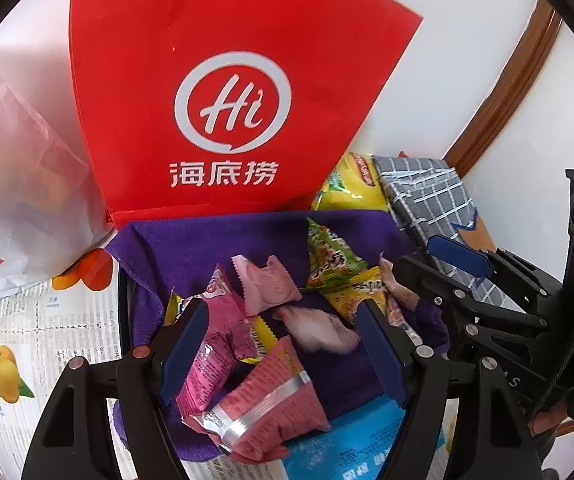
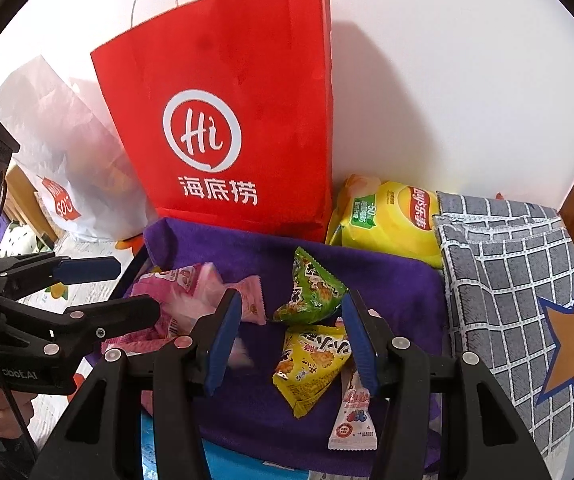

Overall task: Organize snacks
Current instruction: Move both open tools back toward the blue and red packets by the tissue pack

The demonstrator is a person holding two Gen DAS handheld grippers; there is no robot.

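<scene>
Now we hover both grippers, left gripper [image 1: 283, 350] and right gripper [image 2: 289, 340], fingers wide and empty, over the snack packets [image 1: 247, 360] on the purple cloth [image 2: 387, 280] at lower centre; next we pick one packet, probably the yellow one [image 2: 311, 364].

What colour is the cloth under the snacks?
Purple cloth, clearest in the right wrist view.

White wall [image 2: 467, 80] across upper frame, evenly lit, soft shadow right of red paper bag [image 2: 227, 120]. Brown wood trim [image 1: 503, 92] running diagonally at upper right. Translucent white plastic bag [image 1: 19, 184] at left. Bench covered with fruit-print cloth [image 1: 27, 340], lower left. Grey checked fabric [image 2: 519, 280] at right.
</scene>
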